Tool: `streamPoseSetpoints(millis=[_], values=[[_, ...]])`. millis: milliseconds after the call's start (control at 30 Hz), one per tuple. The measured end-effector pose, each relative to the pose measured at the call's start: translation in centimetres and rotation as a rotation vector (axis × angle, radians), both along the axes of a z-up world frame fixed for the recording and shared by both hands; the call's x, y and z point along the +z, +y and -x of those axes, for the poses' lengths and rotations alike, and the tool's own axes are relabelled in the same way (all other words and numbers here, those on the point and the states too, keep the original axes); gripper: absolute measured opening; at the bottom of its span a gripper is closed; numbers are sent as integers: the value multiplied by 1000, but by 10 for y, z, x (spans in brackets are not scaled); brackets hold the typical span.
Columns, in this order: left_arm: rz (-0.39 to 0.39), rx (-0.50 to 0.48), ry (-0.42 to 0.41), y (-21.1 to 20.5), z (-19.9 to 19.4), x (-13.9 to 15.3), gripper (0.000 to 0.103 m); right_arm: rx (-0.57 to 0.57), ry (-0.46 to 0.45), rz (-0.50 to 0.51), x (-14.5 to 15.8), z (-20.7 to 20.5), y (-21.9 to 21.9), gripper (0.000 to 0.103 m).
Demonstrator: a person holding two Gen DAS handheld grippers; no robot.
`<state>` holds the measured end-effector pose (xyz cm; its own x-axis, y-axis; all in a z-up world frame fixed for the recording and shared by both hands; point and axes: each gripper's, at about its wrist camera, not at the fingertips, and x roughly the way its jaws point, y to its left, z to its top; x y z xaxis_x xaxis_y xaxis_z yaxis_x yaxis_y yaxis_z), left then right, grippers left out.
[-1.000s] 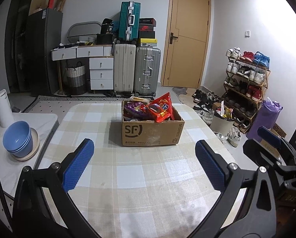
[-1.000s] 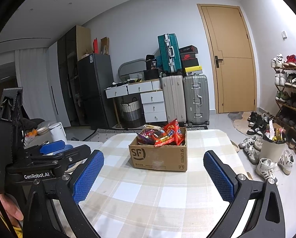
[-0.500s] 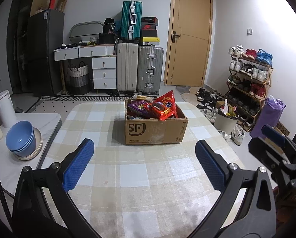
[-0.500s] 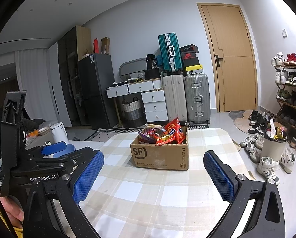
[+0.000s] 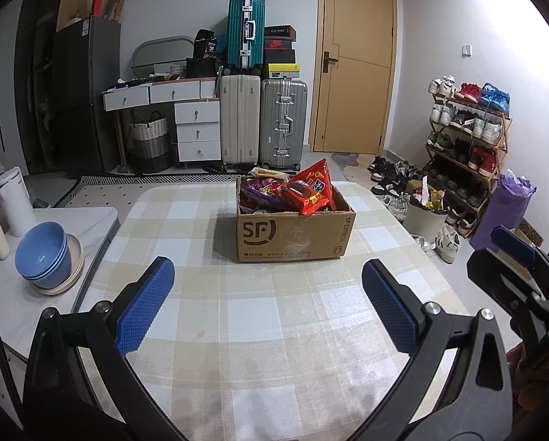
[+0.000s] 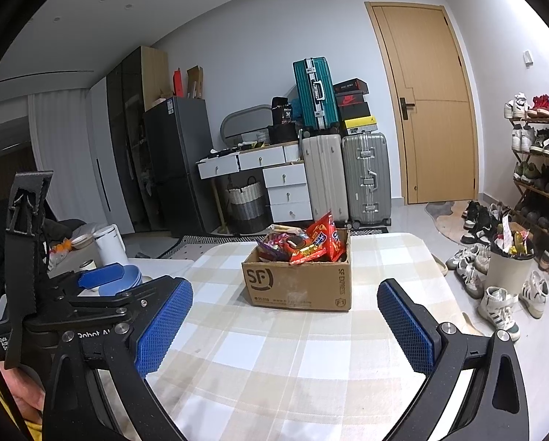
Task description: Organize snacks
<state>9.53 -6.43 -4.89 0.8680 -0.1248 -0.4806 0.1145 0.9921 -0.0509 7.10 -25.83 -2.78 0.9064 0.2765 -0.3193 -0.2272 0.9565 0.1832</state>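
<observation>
brown cardboard box (image 5: 295, 235) of bright snack packets (image 5: 307, 193) on the checked tablecloth (image 5: 252, 316) — well ahead of left gripper (image 5: 267, 301) and right gripper (image 6: 285, 325), both jaws spread wide, empty.

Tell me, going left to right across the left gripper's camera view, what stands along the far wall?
Black fridge → white drawers → white suitcase → silver suitcase → wooden door → shoe rack.

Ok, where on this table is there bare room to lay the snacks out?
The checked tablecloth is bare between the cardboard box and both open hand-held grippers, and left of the box. The side counter is crowded with blue bowls.
</observation>
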Motion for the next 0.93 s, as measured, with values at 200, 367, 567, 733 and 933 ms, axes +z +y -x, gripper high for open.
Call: streamPoseSetpoints(millis=[200,367,567,733,933], values=[[3,-10,8,3,-3,-4,102,1,4,-3,-3,0,0,102],[1,-30,11,2,-5,-8,102,1,12,-2,-5,-1,1,102],[-29,1,33,4,-12,-22,102,3,39,17,-17,-4,3,102],[22,56,103,26,-37,-52,102,0,104,22,-42,-17,-1,102],[174,141,286,81,-89,-115,102,-24,219,20,-83,-40,-17,102]])
